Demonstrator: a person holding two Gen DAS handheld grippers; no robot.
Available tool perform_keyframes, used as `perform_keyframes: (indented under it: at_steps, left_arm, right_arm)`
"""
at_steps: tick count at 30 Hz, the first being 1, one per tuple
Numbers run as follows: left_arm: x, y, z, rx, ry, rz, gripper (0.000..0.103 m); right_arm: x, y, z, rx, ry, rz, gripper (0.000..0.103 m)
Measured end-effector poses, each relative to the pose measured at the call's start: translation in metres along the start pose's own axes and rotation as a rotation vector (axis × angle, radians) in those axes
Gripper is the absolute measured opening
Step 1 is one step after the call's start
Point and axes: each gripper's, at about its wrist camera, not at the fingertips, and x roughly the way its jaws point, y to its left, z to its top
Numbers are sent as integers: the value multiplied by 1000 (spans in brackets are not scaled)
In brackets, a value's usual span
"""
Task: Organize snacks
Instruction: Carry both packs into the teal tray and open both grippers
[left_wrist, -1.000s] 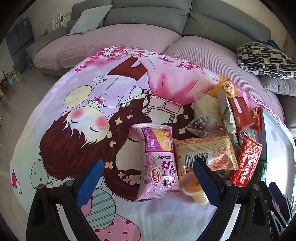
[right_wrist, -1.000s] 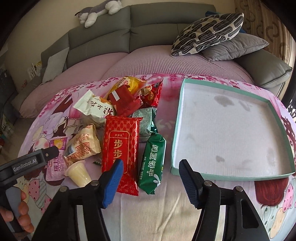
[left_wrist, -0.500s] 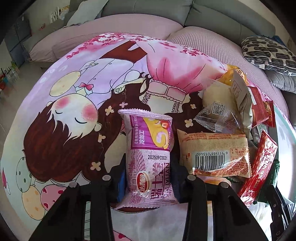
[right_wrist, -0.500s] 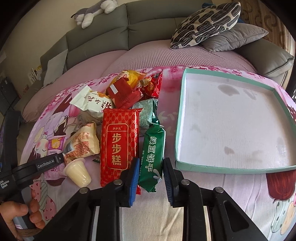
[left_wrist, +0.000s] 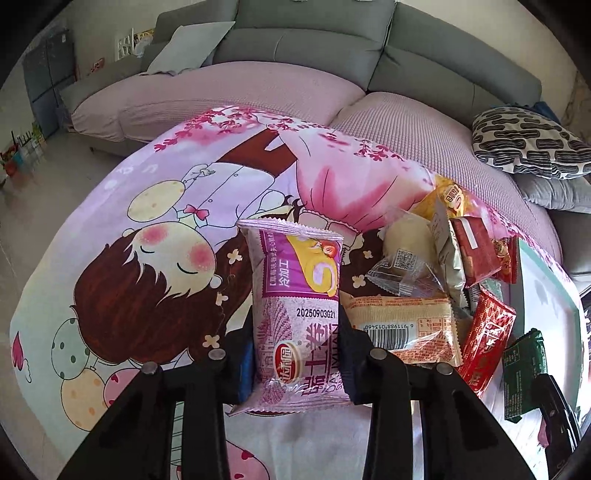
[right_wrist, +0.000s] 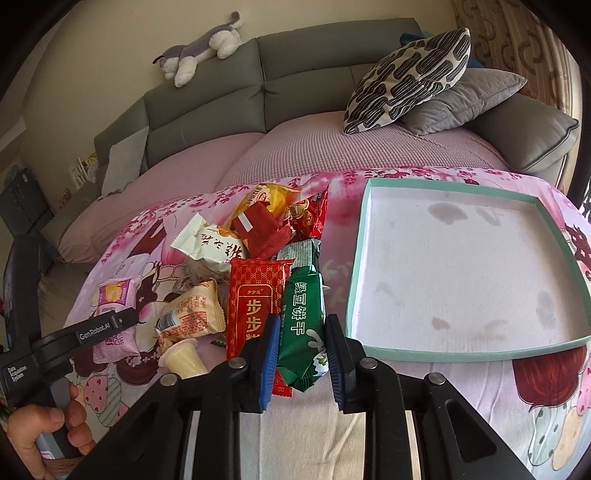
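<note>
The left gripper is pinching the purple packet by its lower half, one finger pressing on each long side, so the packet is standing up out of the grip with its top edge free. Holding it low and across the narrow width looks sensible: the wrapper is soft and puffy, and a grip there is keeping it from folding over.

The right gripper is closing on the green packet at its near end, the blue fingers sitting against both sides. That packet is lying at the right edge of the snack pile, just beside the red packet, so it is the easiest one to reach without disturbing the heap.

The rest of the snacks are bunched together near the middle of the cartoon-print cloth covering the counter: a tan packet, a small jelly cup, a white packet and more red and yellow wrappers behind them. The tray with the green rim is sitting at the right side of the cloth, holding nothing yet, and is probably where both packets are heading. A grey sofa is standing behind.
</note>
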Motion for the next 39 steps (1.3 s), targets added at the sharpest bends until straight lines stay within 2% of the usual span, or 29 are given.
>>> perform_keyframes:
  at_steps: [6,11,22,26,30,36,39]
  left_arm:
    - [-18,-20,2,52,-58,-24,38]
    - [-21,-52,-1,124,-54,-57,38]
    - [-33,-175,-15,389,-46,-262,39]
    - [-26,-216,-14,444,-28,-315,39]
    - [-9,-252,-14,483,6,-349,39]
    - [28,-287,-18,517,71,-355,39]
    - [41,-299,-21,529,86,-350,39]
  right_arm:
    - [-15,-8,8,16,-48,11,26]
    - [-25,-29,17,54,-90,-4,26]
    - [-48,-113,42,177,-223,-166,26]
    - [-44,-139,47,207,-247,-186,26]
    - [-28,-158,48,204,-232,-266,26]
    - [-12,-180,47,232,-221,-256,26]
    - [-2,-183,44,220,-187,-288,26]
